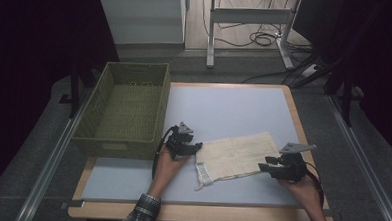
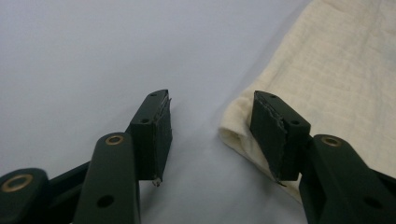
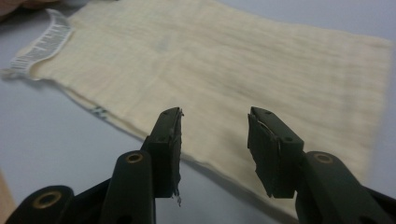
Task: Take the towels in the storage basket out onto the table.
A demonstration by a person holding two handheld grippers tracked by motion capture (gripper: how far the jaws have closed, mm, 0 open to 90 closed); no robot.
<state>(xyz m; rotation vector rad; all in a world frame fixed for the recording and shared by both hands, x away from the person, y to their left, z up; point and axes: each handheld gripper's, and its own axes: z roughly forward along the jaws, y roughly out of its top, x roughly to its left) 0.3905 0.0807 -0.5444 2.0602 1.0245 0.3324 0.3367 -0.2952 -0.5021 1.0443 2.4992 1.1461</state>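
Note:
A cream folded cloth [image 1: 236, 156] lies flat on the pale blue table mat [image 1: 224, 109], with a white label [image 1: 203, 173] at its near left corner. My left gripper [image 1: 196, 147] rests at the cloth's left edge, jaws open; in the left gripper view [image 2: 210, 126] the cloth's folded corner [image 2: 233, 135] lies beside the right pad, not pinched. My right gripper [image 1: 264, 163] sits at the cloth's near right edge, also open. From the right gripper view [image 3: 214, 140] the cloth [image 3: 224, 65] spreads beyond the parted pads with nothing between them.
A green woven basket [image 1: 124, 107], with nothing in it, stands at the table's left, just beyond my left hand. The wooden table edge [image 1: 298, 125] runs along the right. Desk legs and cables [image 1: 257, 35] lie on the floor behind.

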